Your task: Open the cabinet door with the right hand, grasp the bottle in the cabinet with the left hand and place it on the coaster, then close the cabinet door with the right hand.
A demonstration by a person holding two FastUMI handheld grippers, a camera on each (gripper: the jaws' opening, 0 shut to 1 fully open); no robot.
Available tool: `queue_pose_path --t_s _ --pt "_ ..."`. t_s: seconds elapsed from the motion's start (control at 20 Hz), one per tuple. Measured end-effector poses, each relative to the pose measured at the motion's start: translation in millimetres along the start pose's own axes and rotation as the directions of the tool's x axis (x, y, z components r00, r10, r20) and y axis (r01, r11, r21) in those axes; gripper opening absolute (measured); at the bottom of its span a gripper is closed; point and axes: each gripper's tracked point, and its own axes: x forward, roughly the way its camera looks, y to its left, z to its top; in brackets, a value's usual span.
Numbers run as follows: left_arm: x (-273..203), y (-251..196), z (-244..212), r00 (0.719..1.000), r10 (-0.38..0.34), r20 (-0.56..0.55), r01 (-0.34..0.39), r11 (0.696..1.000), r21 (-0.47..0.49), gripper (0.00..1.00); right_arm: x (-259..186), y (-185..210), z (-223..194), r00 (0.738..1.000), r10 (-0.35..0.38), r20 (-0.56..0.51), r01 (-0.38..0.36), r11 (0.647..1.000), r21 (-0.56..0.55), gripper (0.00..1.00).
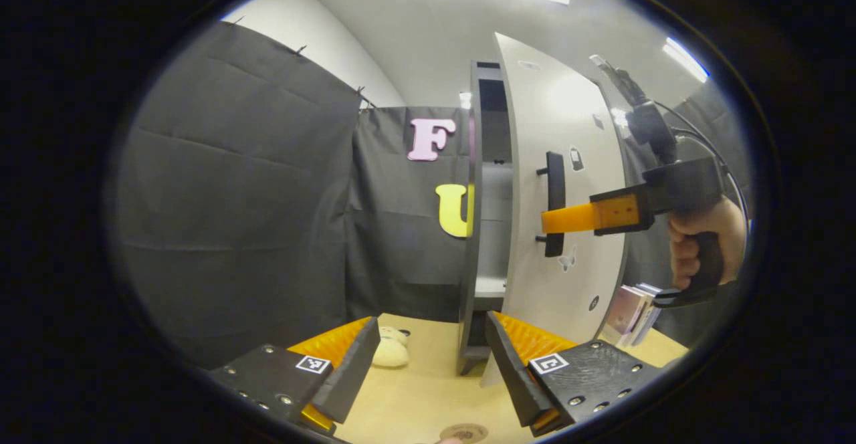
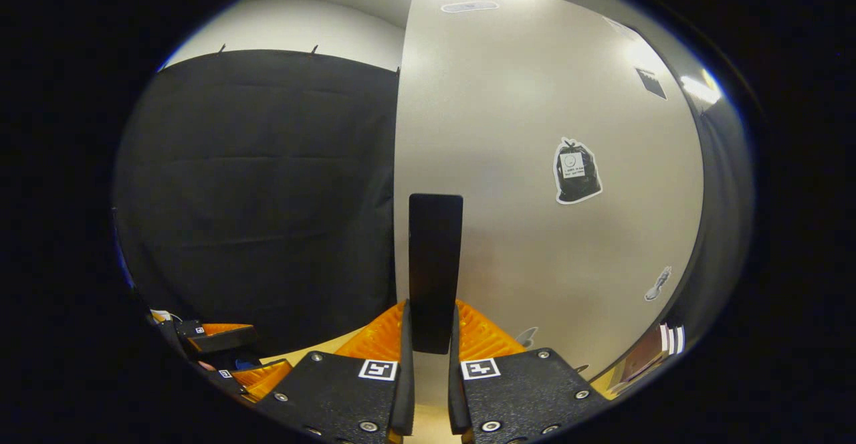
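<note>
Nearest to you in the left gripper view, your left gripper (image 1: 431, 370) hangs low over the pale wooden table (image 1: 414, 397), its two fingers spread wide with nothing between them. Just below them, at the bottom edge, the round coaster (image 1: 464, 432) lies flat on the table, partly cut off. A little beyond the left finger a small cream plush toy (image 1: 390, 348) sits on the tabletop.

Past that stands the cabinet (image 1: 472, 243), dark-framed, with its white door (image 1: 568, 183) swung partly open so you see the door's face at an angle and a slice of the shelves inside. The bottle cannot be made out in that slice. On the door's face, your right gripper (image 1: 556, 219) reaches in from the right, held in your hand (image 1: 702, 243), with its fingers at the black vertical handle (image 1: 554, 203). Beyond the door's lower edge a few books (image 1: 632, 313) lean on the table.

In the right gripper view, your right gripper (image 2: 431, 350) has its fingers closed in on the handle (image 2: 435, 270), one on each side, clenched on the lower part of the bar. The door (image 2: 535, 163) rises behind it, carrying a few small stickers (image 2: 576, 171). Far off at lower left, your left gripper (image 2: 221, 350) shows small against the booth's black cloth (image 2: 254, 196).
</note>
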Motion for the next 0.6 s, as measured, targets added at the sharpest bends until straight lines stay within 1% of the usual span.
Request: queue_pose_path --t_s 0.05,0.1,0.25,0.3,0.35,0.4,0.45,0.5,0.55,0.6 --pt "-1 0 0 1.000 -0.006 -0.005 0.006 1.000 0.018 0.92 -2 -1 -1 1.000 0.018 0.001 -0.018 1.000 -0.004 0.20" --pt "-3 -2 0 1.000 -0.014 -0.009 0.014 0.999 0.033 0.94 -4 -3 -2 0.999 0.037 -0.001 -0.037 0.999 -0.005 0.20" --pt "-5 -5 2 0.999 -0.042 -0.005 0.042 0.998 0.053 0.89 -7 -12 -7 0.994 0.106 -0.005 -0.106 0.994 -0.002 0.20" --pt "-5 -7 3 0.999 -0.051 -0.005 0.051 0.997 0.062 0.92 -8 -15 -8 0.991 0.130 -0.005 -0.130 0.991 0.000 0.20" --pt "-5 -6 4 0.999 -0.050 -0.005 0.051 0.996 0.078 0.89 -14 -16 -8 0.988 0.152 -0.007 -0.152 0.988 0.002 0.20" --pt "-4 -7 4 0.999 -0.049 -0.003 0.049 0.995 0.091 0.92 -18 -19 -8 0.985 0.171 -0.009 -0.171 0.985 0.003 0.20" --pt "-1 -8 6 0.999 -0.048 -0.007 0.049 0.994 0.099 0.89 -20 -22 -10 0.982 0.189 -0.011 -0.188 0.982 0.007 0.19" --pt "-3 -9 4 0.999 -0.044 -0.016 0.045 0.994 0.101 0.94 -22 -26 -10 0.980 0.201 -0.015 -0.200 0.980 0.015 0.20" --pt "-3 -11 6 0.999 -0.047 -0.017 0.049 0.994 0.097 0.94 -20 -30 -12 0.978 0.209 -0.016 -0.209 0.978 0.019 0.20" --pt "-4 -16 8 0.999 -0.052 -0.011 0.053 0.995 0.087 0.92 -20 -34 -14 0.976 0.215 -0.015 -0.215 0.976 0.017 0.19"
